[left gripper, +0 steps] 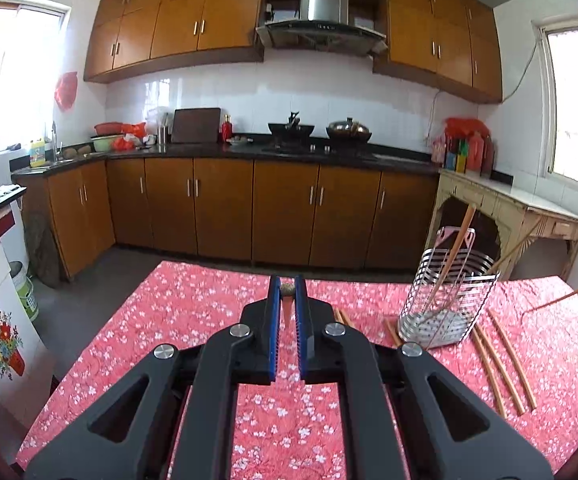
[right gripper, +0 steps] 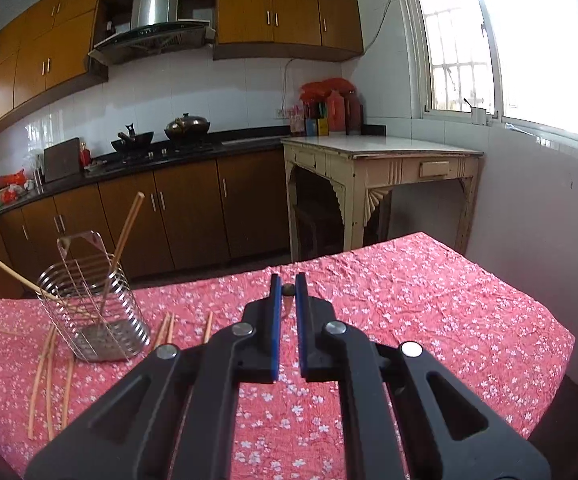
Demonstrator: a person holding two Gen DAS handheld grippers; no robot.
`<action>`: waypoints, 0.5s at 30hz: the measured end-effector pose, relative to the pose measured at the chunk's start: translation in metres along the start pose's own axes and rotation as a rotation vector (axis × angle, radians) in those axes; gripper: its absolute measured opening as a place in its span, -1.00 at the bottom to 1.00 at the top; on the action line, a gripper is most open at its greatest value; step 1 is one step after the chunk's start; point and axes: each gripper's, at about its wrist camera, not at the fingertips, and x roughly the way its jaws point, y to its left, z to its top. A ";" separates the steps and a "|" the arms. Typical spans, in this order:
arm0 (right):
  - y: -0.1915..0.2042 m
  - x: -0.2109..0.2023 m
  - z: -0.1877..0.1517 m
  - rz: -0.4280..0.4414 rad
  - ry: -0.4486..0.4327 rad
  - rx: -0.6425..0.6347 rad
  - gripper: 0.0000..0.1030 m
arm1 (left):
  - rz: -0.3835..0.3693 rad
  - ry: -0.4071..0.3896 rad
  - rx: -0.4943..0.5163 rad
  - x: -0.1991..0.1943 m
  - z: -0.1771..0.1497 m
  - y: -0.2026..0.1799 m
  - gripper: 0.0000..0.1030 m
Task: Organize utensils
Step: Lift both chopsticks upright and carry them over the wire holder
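Both grippers, left gripper (left gripper: 288,288) and right gripper (right gripper: 288,289), each pinch one chopstick end-on; the wire holder (left gripper: 447,312) stands between them, nearer the left

A chopstick (right gripper: 288,305) is pinched end-on between the nearly closed jaws of the right gripper (right gripper: 288,290), held above the red floral desk (right gripper: 429,308). To the left of the gripper, a metal wire holder (right gripper: 95,300) is seen tilted on the desk, one chopstick (right gripper: 123,244) propped inside it. Loose chopsticks (right gripper: 49,380) are scattered flat around the holder.
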 end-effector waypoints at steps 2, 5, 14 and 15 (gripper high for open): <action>0.002 -0.004 0.005 0.009 -0.016 0.002 -0.85 | 0.001 -0.015 -0.004 -0.002 0.004 0.000 -0.87; 0.004 -0.010 0.011 0.026 -0.036 0.009 -0.85 | 0.002 -0.039 -0.009 -0.006 0.010 -0.002 -0.87; 0.004 -0.027 0.025 0.100 -0.064 0.039 -0.85 | -0.014 -0.101 -0.015 -0.020 0.025 -0.008 -0.87; 0.004 -0.029 0.026 0.113 -0.064 0.046 -0.85 | -0.019 -0.105 -0.015 -0.022 0.025 -0.009 -0.87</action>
